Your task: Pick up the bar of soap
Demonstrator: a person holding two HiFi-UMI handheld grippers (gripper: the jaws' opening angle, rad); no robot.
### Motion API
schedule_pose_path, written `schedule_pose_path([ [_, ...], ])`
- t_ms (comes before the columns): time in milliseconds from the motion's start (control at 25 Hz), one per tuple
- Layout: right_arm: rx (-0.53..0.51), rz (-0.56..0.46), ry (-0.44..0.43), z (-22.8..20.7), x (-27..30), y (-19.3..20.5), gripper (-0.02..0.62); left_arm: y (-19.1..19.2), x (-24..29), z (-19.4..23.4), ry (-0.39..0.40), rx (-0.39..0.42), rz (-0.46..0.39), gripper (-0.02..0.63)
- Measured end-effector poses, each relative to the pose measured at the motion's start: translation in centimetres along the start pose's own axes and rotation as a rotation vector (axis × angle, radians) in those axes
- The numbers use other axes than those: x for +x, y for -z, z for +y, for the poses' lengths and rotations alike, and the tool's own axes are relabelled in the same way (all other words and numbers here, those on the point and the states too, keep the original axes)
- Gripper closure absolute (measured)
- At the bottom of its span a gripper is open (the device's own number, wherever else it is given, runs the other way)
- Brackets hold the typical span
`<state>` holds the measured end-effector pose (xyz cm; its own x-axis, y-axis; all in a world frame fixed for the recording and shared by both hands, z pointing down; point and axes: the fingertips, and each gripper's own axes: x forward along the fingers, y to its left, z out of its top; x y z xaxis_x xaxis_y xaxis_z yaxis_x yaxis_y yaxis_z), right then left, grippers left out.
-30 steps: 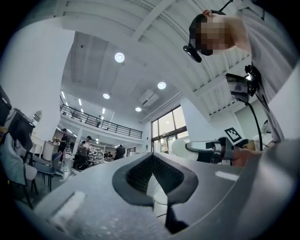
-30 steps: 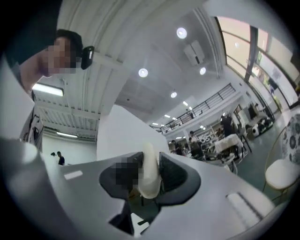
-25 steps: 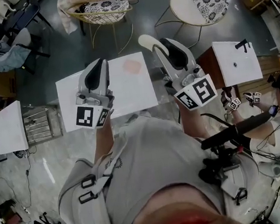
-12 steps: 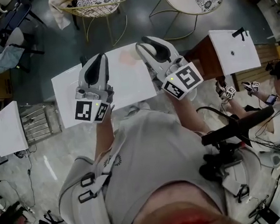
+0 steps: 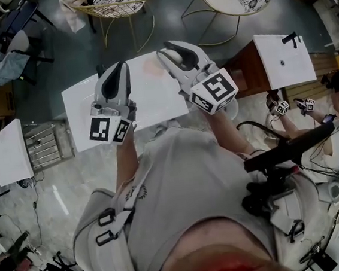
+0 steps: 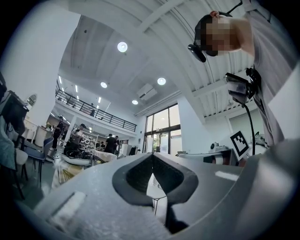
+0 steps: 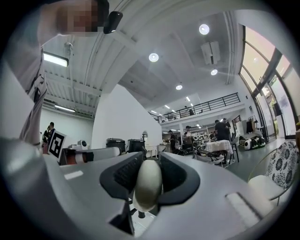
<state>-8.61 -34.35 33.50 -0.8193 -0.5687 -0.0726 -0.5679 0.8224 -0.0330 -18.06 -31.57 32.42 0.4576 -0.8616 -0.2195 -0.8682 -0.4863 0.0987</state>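
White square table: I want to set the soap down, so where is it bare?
The widest bare patch of the white square table lies between the left gripper and the right gripper. A narrow strip is free along its left edge. The far right corner is crowded: the right gripper hangs there, shut on the pale oval bar of soap.

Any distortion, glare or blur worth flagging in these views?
Head view: evenly lit, sharp except a blurred bottom edge. Both gripper views: strong fisheye bending, black corners, bright ceiling lights. Right gripper view: windows washed out, cream oval bar of soap clear.
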Motion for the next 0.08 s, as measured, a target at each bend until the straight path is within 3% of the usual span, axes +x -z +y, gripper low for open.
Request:
schedule_pose_path([
  [80, -0.003, 0.007, -0.007, 0.18, 0.18, 0.21, 0.488, 0.27, -0.07, -0.03, 0.000, -0.007, 0.005, 0.607],
])
